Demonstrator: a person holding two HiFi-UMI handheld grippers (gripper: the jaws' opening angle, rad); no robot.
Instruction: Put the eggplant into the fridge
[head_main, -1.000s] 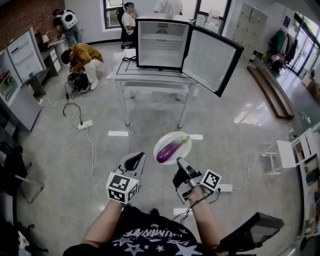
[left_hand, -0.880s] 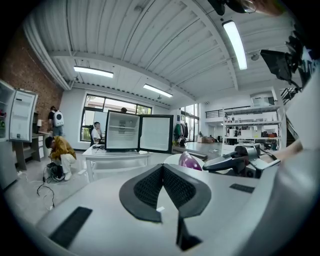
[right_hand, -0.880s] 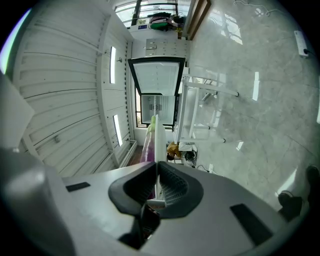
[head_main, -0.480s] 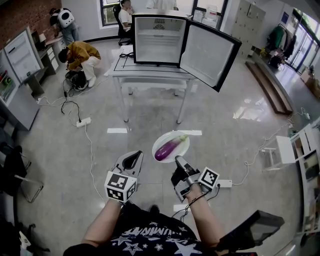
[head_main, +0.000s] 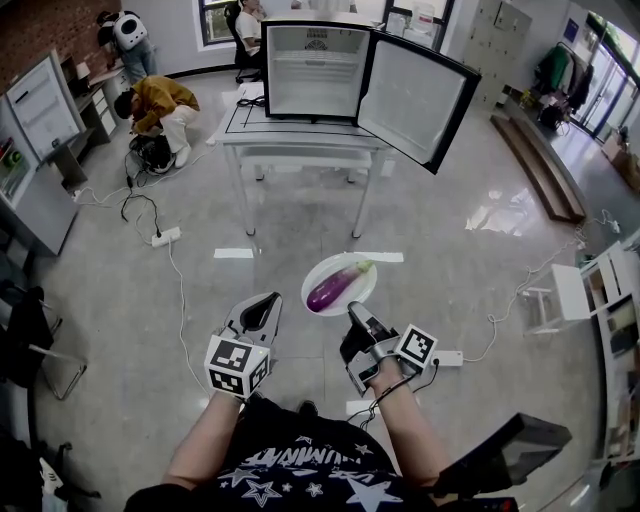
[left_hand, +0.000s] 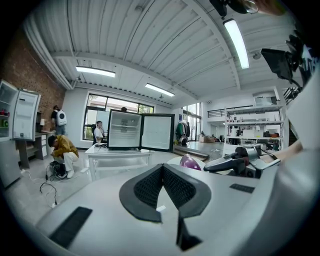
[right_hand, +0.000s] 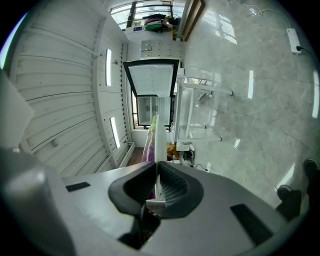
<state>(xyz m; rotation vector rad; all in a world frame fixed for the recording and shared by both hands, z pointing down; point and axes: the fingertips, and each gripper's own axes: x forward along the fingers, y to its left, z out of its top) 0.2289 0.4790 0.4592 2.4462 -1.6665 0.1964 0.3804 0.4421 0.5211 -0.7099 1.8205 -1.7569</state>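
While your right gripper (head_main: 352, 312) is clamped on the near rim of the round white plate (head_main: 362, 285), the long purple eggplant (head_main: 333, 289) with its green stem end lies across that plate, which you hold above the glossy grey tiled floor (head_main: 450, 250). In the right gripper view, the dark pads press on the plate's thin edge, and the eggplant shows just beyond them. Your left gripper (head_main: 268, 299) hovers just beside the plate on its left, apart from it, with its jaws brought together and nothing between them. Well ahead of you, the small black-framed fridge (head_main: 312, 70) with a white interior stands on the white rectangular table (head_main: 300, 138). Its door (head_main: 415, 100) is swung wide to the right. A person in a mustard jacket (head_main: 160, 100) crouches on the floor left of the table.
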